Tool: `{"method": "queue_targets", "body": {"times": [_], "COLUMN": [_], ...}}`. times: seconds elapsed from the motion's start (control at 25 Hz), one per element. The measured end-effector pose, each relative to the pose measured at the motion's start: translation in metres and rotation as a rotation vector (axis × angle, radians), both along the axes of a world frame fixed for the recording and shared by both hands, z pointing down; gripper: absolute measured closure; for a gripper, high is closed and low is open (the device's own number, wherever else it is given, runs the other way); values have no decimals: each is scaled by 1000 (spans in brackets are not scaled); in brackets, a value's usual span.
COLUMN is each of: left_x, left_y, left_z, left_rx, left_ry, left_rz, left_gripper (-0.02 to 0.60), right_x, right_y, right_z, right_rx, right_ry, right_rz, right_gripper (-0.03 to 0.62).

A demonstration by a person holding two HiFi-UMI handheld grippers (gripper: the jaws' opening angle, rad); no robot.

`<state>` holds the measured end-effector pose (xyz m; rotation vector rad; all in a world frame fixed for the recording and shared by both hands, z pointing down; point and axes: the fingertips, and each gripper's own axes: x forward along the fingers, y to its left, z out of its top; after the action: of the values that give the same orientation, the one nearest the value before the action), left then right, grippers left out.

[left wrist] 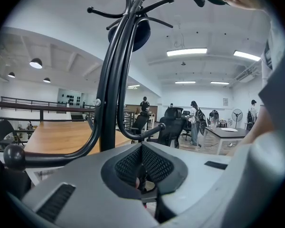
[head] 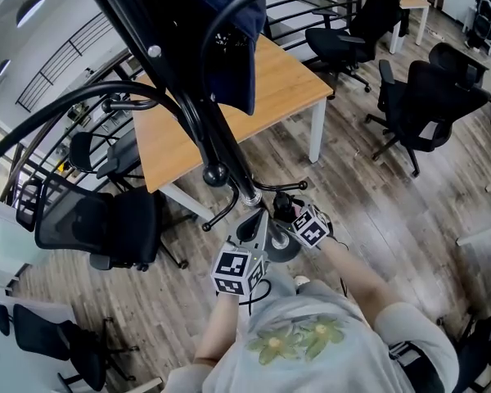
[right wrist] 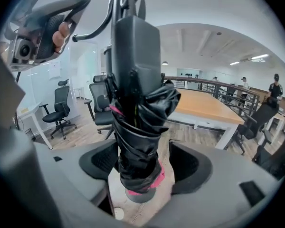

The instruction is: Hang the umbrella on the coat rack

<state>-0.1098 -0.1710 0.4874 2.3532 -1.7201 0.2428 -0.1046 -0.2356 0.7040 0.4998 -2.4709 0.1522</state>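
Note:
The black coat rack [head: 219, 142] rises right in front of me, its curved hooks spreading near the pole. A folded black umbrella [right wrist: 137, 127] with pink trim hangs upright beside the pole, its grey handle at the top and a strap running up out of view. My right gripper [right wrist: 146, 161] is open around its lower end, with a clear gap at the right pad [right wrist: 192, 163]. In the head view the umbrella [head: 283, 210] sits low by the pole, with the right gripper [head: 290, 216] at it. My left gripper [left wrist: 142, 148] is shut, pointing at the rack [left wrist: 109, 99], apart from the umbrella.
A dark blue cloth item [head: 229, 39] hangs on a high hook. A wooden desk [head: 266, 97] stands behind the rack, with black office chairs [head: 430, 97] to the right and left [head: 106, 219]. A railing runs at the far left. People [left wrist: 195, 122] stand far off.

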Motion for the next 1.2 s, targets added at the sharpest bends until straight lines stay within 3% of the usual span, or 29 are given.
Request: {"method": "queue_targets", "body": {"times": [0.36,0.76,1.2], "left_x": [0,5,12], "left_y": [-2,0,12], "left_z": [2,-12,-19], "left_rx": [-5,28,59], "left_ry": [7,47,59], "left_rz": [1,19,32], "left_gripper": [571,571,571], "right_x": [4,27,58], "right_y": [14,29,62], "right_z": [-42,-134,-201], "right_rx": [2,28,195], "right_ry": [-102,-323,-413], "right_rz": [56,168,251], "right_gripper": [220,233,511]}}
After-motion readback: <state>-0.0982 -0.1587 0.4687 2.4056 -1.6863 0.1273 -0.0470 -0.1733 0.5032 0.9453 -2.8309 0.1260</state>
